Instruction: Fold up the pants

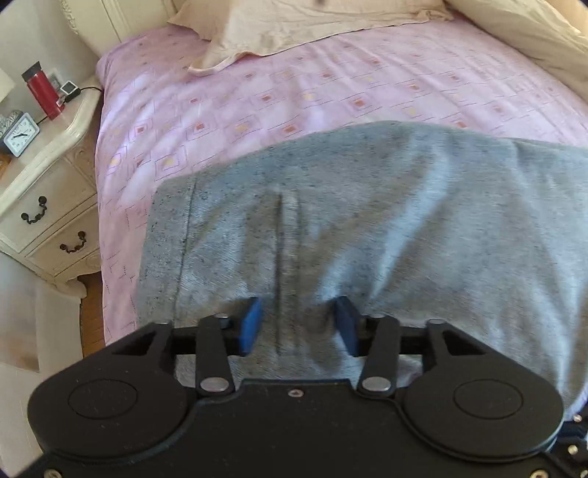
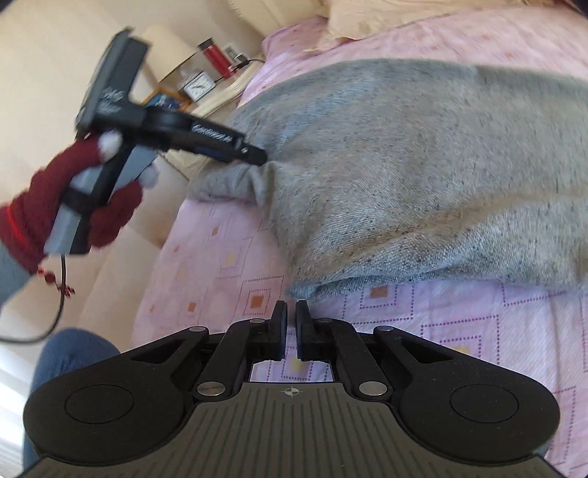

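Observation:
Grey pants [image 1: 367, 220] lie folded over on a pink patterned bed sheet [image 1: 257, 103]. In the left wrist view my left gripper [image 1: 298, 323] has its blue pads spread apart with grey fabric between and over them. In the right wrist view the pants [image 2: 404, 165] fill the upper right, and the left gripper [image 2: 257, 156], held by a hand in a dark red glove [image 2: 73, 206], has its tip pushed into the pants' left edge. My right gripper [image 2: 291, 316] is shut and empty, hovering above the sheet just short of the pants' near edge.
A white nightstand [image 1: 47, 176] stands left of the bed with a red bottle [image 1: 42, 92] and a small clock [image 1: 20, 138]. Beige pillows [image 1: 294, 33] lie at the head of the bed. The bed's left edge drops to a wooden floor [image 1: 92, 312].

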A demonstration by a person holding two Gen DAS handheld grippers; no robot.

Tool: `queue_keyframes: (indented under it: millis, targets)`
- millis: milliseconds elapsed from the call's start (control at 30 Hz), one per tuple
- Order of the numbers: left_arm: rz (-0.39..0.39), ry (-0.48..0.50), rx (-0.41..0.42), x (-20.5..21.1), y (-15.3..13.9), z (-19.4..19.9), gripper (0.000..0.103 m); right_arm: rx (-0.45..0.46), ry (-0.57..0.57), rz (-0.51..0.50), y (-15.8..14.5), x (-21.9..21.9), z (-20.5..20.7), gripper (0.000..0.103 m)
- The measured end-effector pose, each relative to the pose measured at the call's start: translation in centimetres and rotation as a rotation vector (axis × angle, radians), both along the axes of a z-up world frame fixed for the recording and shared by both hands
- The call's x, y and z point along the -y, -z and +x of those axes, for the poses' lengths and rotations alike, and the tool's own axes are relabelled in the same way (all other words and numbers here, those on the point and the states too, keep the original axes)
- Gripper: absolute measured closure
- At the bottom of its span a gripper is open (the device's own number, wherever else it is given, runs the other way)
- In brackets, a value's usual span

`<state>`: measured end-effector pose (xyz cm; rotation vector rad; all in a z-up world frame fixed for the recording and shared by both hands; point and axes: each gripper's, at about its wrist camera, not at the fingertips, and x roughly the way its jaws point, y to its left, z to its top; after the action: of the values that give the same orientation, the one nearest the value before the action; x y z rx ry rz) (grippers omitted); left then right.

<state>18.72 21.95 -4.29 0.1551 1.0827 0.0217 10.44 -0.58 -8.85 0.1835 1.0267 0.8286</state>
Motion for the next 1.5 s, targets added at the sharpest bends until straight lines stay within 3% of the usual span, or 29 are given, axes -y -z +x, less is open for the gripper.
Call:
queue_keyframes:
  millis: [100, 200, 300, 333, 467, 600, 767, 933, 1067, 1167, 1367, 1400, 1433, 1467, 1500]
  targets:
    - [0.06, 0.01, 0.006, 0.4, 0.1, 0.6, 0.042, 0.026, -0.015, -0.015, -0.9, 0.6, -0.9, 0.095]
    - [0.243, 0.027, 0.05, 1.4, 0.1, 0.3, 0.042, 0.045, 0.011, -0.007, -2.1, 3.0, -1.5, 0.095]
    - [0.358, -0.052, 0.04, 0.7, 0.4, 0.7, 0.056, 0.06, 0.093, -0.004, -3.6, 7.5, -1.1, 0.092]
    - [0.35, -0.088, 0.037, 0.1, 0.2, 0.8, 0.056, 0.073, 0.125, -0.012, -4.1, 9.1, -0.8, 0.089]
    - [0.113, -0.123, 0.069, -1.0, -2.0, 0.4, 0.056, 0.188, 0.238, -0.126, -6.2, 15.7, 1.0, 0.084]
    - [0.028, -0.01, 0.102, 2.1, -3.3, 0.8, 0.056, 0.341, 0.306, -0.307, -7.2, 20.0, 4.6, 0.082]
    - [-0.055, 0.117, 0.107, 7.2, -3.8, 2.4, 0.053, 0.468, 0.226, -0.475, -6.7, 20.5, 9.5, 0.073]
    - [-0.118, 0.161, 0.086, 10.5, -2.9, 4.3, 0.052, 0.471, 0.253, -0.51, -5.2, 21.0, 13.4, 0.07]
    - [-0.103, 0.184, 0.055, 12.5, -1.9, 4.6, 0.052, 0.437, 0.233, -0.508, -3.7, 21.8, 15.1, 0.054]
    - [-0.099, 0.188, 0.022, 12.9, -0.9, 4.8, 0.052, 0.387, 0.199, -0.539, -2.2, 22.2, 16.1, 0.053]
    - [-0.116, 0.173, 0.005, 12.3, 0.9, 4.6, 0.052, 0.329, 0.197, -0.456, -1.8, 23.5, 16.7, 0.052]
    - [-0.119, 0.172, 0.005, 12.3, 0.8, 4.6, 0.052, 0.321, 0.194, -0.449, -1.9, 23.5, 17.0, 0.052]
    - [-0.122, 0.169, 0.003, 12.2, 0.8, 4.6, 0.052, 0.312, 0.188, -0.441, -1.9, 23.6, 17.0, 0.061]
    - [-0.125, 0.165, 0.001, 12.2, 0.7, 4.6, 0.052, 0.3, 0.173, -0.422, -2.0, 23.6, 17.4, 0.085]
    - [-0.129, 0.161, 0.0, 12.2, 0.7, 4.7, 0.052, 0.298, 0.169, -0.411, -2.2, 23.6, 17.3, 0.098]
